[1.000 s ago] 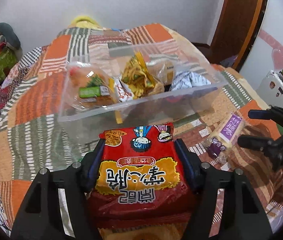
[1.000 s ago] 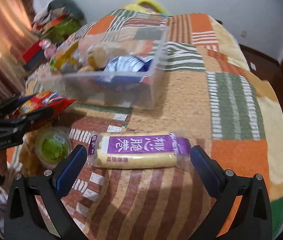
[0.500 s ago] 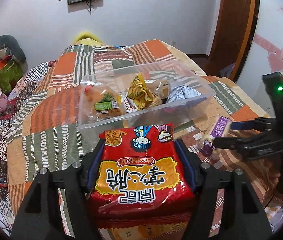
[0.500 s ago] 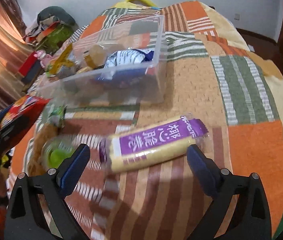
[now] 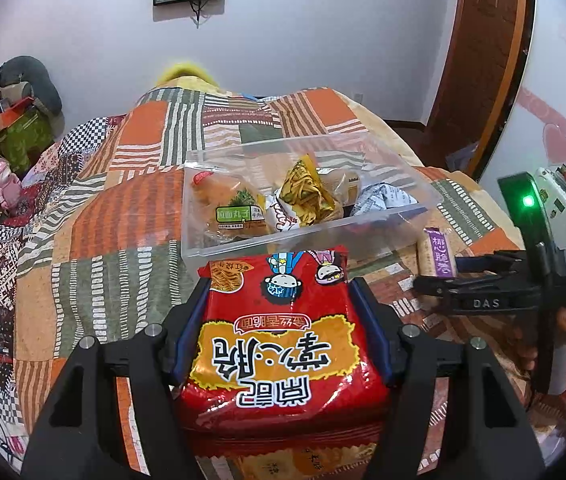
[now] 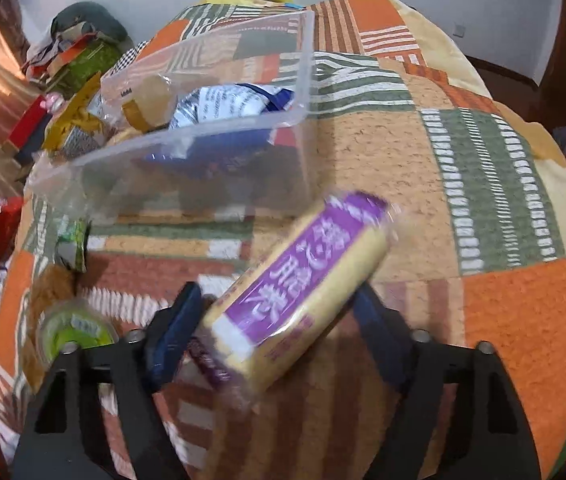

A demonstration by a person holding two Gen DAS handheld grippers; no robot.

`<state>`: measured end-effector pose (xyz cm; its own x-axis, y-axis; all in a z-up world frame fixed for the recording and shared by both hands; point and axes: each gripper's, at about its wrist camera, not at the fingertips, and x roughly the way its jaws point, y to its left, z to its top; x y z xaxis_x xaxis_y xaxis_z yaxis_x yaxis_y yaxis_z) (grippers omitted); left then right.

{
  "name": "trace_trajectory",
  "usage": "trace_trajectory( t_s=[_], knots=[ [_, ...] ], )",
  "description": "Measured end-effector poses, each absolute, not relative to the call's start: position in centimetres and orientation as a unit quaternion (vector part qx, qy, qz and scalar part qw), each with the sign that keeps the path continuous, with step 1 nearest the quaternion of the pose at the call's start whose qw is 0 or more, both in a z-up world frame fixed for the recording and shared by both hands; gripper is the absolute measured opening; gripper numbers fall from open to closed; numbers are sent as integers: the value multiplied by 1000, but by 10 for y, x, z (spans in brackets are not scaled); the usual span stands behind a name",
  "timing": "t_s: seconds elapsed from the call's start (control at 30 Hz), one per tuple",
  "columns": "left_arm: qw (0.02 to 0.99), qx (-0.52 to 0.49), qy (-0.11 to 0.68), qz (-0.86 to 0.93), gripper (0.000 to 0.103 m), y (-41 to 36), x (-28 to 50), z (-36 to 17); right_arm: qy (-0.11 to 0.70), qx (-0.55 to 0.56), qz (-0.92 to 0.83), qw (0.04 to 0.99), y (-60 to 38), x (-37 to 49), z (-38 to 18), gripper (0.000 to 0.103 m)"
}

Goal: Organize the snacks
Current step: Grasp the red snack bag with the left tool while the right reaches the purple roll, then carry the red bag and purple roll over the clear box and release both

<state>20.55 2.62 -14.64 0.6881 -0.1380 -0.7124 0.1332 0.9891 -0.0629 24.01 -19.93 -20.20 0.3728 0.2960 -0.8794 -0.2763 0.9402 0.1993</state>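
Over the quilted bed (image 6: 423, 160), my left gripper (image 5: 279, 316) is clamped on the red noodle packet (image 5: 283, 344) and my right gripper (image 6: 279, 316) on the purple wafer bar (image 6: 303, 288), both apparently bound next for the clear bin (image 5: 243, 240) of snacks ahead.

Even indoor light; we see no hard shadows. Left view sharp, with glare on the red snack bag (image 5: 283, 344) and a green LED glowing at right. Right view motion-blurred, worst on the purple wafer pack (image 6: 299, 292). Heavy fisheye bending, dark vignetted corners.
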Motion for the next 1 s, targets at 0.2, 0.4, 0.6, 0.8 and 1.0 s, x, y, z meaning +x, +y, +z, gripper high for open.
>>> trace_trajectory(
  t_s=[0.2,0.4,0.6,0.8,1.0],
  knots=[
    [923,-5,378,-67,67,26,204,-141,534,-7,163,830,-225,229,-196,47],
    [928,-8,368,-60,67,27,204,-133,529,14,146,836,-229,244,-195,48],
    [932,-7,359,-50,67,29,207,-127,514,-32,132,847,-213,257,-204,47],
    [935,-13,351,-38,67,33,215,-121,499,-21,129,857,-226,251,-197,43],
    [943,-16,332,-28,67,33,227,-106,468,-17,121,875,-239,245,-169,43]
  ],
)
